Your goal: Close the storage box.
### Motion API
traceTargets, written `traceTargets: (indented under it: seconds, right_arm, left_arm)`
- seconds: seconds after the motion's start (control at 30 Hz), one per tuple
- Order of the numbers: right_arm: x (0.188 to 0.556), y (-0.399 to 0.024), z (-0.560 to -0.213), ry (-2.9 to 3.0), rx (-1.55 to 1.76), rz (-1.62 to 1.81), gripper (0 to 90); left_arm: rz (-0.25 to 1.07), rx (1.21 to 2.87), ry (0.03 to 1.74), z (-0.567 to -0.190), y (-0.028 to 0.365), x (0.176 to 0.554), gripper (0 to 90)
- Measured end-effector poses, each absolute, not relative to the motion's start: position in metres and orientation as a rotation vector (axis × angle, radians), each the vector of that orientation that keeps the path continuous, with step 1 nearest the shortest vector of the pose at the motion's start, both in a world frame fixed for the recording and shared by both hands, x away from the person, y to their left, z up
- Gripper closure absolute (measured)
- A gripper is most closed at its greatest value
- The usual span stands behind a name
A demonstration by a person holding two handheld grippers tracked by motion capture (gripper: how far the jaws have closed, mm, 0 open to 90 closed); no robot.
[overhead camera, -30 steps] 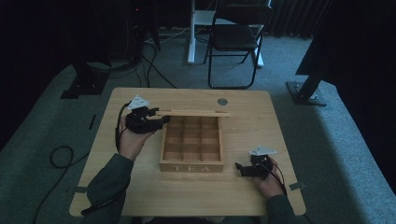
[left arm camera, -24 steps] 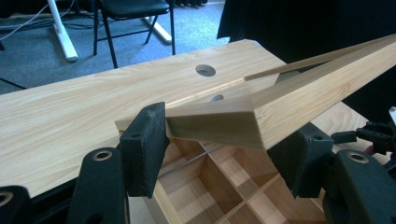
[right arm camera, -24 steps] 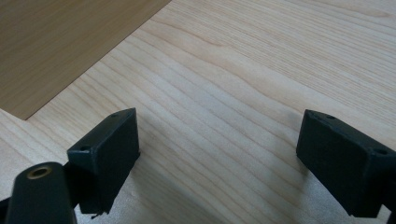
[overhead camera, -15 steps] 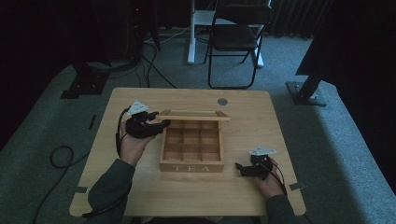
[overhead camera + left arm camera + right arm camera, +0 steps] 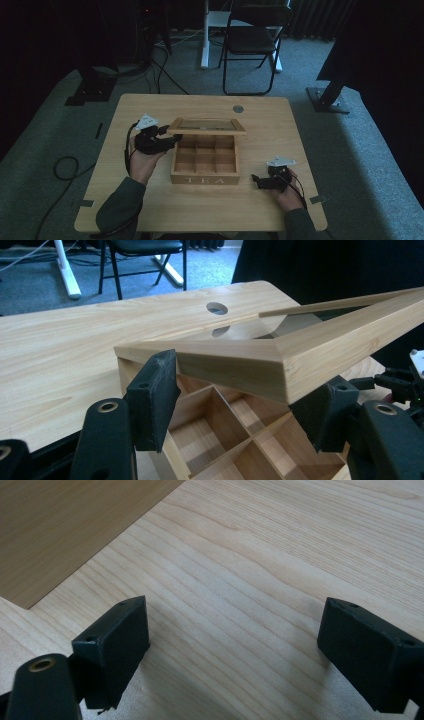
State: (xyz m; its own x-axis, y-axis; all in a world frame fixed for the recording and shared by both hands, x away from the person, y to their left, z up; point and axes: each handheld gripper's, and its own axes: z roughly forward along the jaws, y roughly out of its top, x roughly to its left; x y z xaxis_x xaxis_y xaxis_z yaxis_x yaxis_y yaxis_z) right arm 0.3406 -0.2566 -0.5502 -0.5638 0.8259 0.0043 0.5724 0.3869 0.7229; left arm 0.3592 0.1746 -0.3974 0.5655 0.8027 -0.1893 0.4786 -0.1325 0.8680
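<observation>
A wooden tea box (image 5: pixel 205 179) marked TEA stands mid-table, its compartments (image 5: pixel 225 425) bare. Its glass-paned lid (image 5: pixel 206 126) slants half-raised over the rear of the box. My left gripper (image 5: pixel 167 137) is at the lid's left corner. In the left gripper view the jaws (image 5: pixel 242 390) are shut on that corner of the lid (image 5: pixel 300 350), one pad (image 5: pixel 155 390) against its outer edge, the other under the rail. My right gripper (image 5: pixel 256 180) rests on the table by the box's front right corner, open. Bare wood lies between its pads (image 5: pixel 232 615), with the box wall (image 5: pixel 65 530) beyond.
A round cable hole (image 5: pixel 238 108) sits in the table's far side. Behind the table stand a folding chair (image 5: pixel 252 40) and a white desk leg (image 5: pixel 205 35). A dark stand base (image 5: pixel 327 97) is on the floor at the right, and a cable loop (image 5: pixel 65 167) at the left.
The lid has swung down from nearly upright at the back of the box to a slant over it, the left gripper moving with it. The right hand has stayed in place.
</observation>
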Motion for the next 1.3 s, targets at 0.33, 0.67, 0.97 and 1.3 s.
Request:
traceTargets:
  seconds: [0.33, 0.67, 0.97, 1.3]
  right_arm:
    - [0.341, -0.256, -0.55, 2.293, 1.212, 0.986, 12.7]
    - [0.341, -0.256, -0.55, 2.294, 1.21, 0.986, 12.7]
    - [0.341, -0.256, -0.55, 2.294, 1.212, 0.985, 12.7]
    - [0.341, -0.256, -0.55, 2.294, 1.211, 0.985, 12.7]
  left_arm:
    - [0.423, 1.796, 1.057, -0.402, 0.173, 0.353, 38.7]
    - [0.424, 1.792, 1.067, -0.409, 0.172, 0.347, 38.8]
    - [0.412, 1.784, 1.07, -0.419, 0.173, 0.341, 38.5]
    - [0.403, 1.78, 1.078, -0.425, 0.173, 0.337, 38.4]
